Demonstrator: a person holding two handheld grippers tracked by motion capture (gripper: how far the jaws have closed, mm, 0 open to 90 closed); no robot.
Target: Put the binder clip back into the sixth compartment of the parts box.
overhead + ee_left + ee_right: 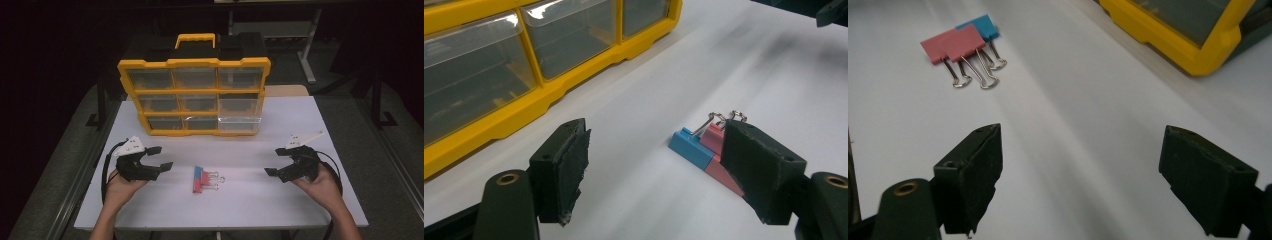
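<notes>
Three binder clips lie together on the white table [300,125]: two pink clips [955,44] and a blue clip [980,25], seen as a small cluster [202,178] at the front centre. My left gripper [165,157] hovers open just left of them, and in the left gripper view [664,170] the blue clip [689,145] sits ahead while the right jaw partly hides a pink one [711,137]. My right gripper [272,161] is open farther to the right, with bare table between its jaws [1083,180]. Neither gripper holds anything.
A yellow organiser case [194,95] with clear drawers stands upright at the back centre of the table, its handle on top. Its lower right drawer [240,114] appears to stick out a little. The case's yellow frame [499,122] is close ahead of the left gripper.
</notes>
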